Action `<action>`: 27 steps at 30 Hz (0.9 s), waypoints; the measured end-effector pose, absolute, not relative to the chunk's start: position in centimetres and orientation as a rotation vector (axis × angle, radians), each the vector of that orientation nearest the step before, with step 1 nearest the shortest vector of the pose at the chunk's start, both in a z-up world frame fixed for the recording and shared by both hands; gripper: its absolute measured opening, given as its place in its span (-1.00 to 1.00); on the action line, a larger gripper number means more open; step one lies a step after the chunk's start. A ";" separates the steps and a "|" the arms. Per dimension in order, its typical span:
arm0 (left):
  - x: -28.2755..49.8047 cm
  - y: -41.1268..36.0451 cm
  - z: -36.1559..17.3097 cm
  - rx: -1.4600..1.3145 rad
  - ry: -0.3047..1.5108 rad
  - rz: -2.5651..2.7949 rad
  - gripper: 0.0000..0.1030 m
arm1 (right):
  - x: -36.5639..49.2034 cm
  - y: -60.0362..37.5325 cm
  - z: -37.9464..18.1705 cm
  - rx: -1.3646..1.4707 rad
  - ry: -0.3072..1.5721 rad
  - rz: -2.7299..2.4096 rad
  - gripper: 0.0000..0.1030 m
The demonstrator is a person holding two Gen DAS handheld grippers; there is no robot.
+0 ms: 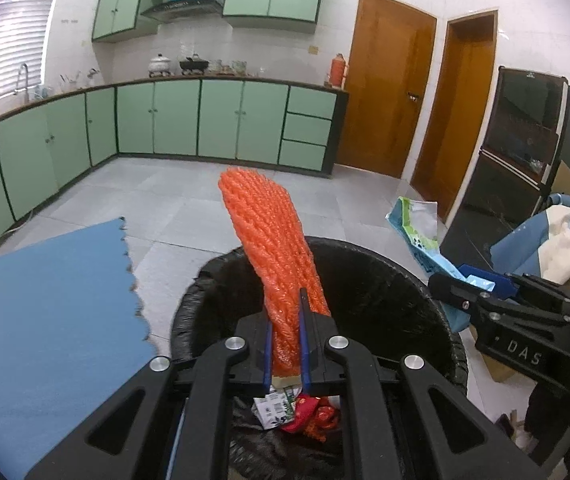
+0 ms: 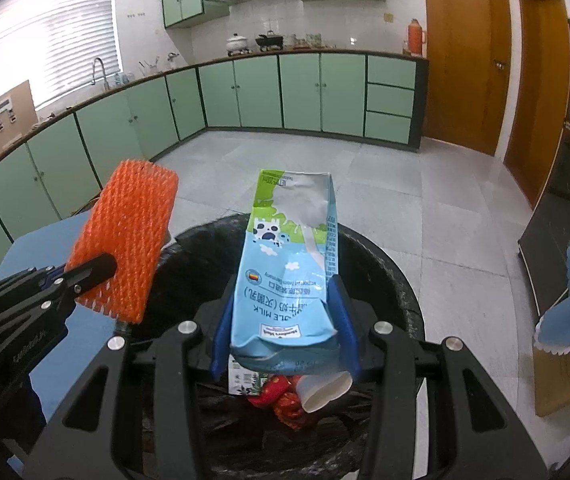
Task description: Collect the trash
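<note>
My left gripper (image 1: 287,340) is shut on an orange foam net sleeve (image 1: 273,248) and holds it upright over a bin lined with a black bag (image 1: 369,280). The sleeve also shows in the right wrist view (image 2: 125,240), with the left gripper (image 2: 97,268) at the bin's left rim. My right gripper (image 2: 285,320) is shut on a flattened blue milk carton (image 2: 293,256) above the same bin (image 2: 385,276). The carton (image 1: 417,232) and the right gripper (image 1: 445,286) also show at the right of the left wrist view. Wrappers and a white cup (image 2: 321,392) lie inside the bin.
A blue foam mat (image 1: 45,308) lies left of the bin. Green cabinets (image 1: 221,120) line the far walls. Two brown doors (image 1: 385,100) and a dark cabinet (image 1: 525,152) stand at the right. Cardboard and blue and cream cloth (image 1: 557,244) are piled right of the bin.
</note>
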State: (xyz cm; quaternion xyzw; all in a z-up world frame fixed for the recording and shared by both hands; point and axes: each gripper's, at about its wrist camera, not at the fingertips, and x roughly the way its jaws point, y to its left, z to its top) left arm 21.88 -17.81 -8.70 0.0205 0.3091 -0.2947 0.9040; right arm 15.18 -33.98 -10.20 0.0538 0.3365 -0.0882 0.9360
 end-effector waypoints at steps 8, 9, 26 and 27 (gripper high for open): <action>24.0 -19.2 -10.5 0.026 0.704 -0.645 -0.05 | 15.8 -36.0 -12.7 0.116 0.723 -0.247 0.38; 24.0 -19.0 -10.4 0.026 0.697 -0.643 0.05 | 15.6 -36.2 -12.7 0.120 0.718 -0.250 0.49; 19.6 -10.9 -5.6 -0.016 0.629 -0.546 0.75 | 11.0 -33.2 -6.9 0.202 0.628 -0.169 0.90; 19.1 -10.2 -5.2 -0.022 0.624 -0.531 0.75 | 10.7 -32.6 -6.4 0.197 0.621 -0.158 0.90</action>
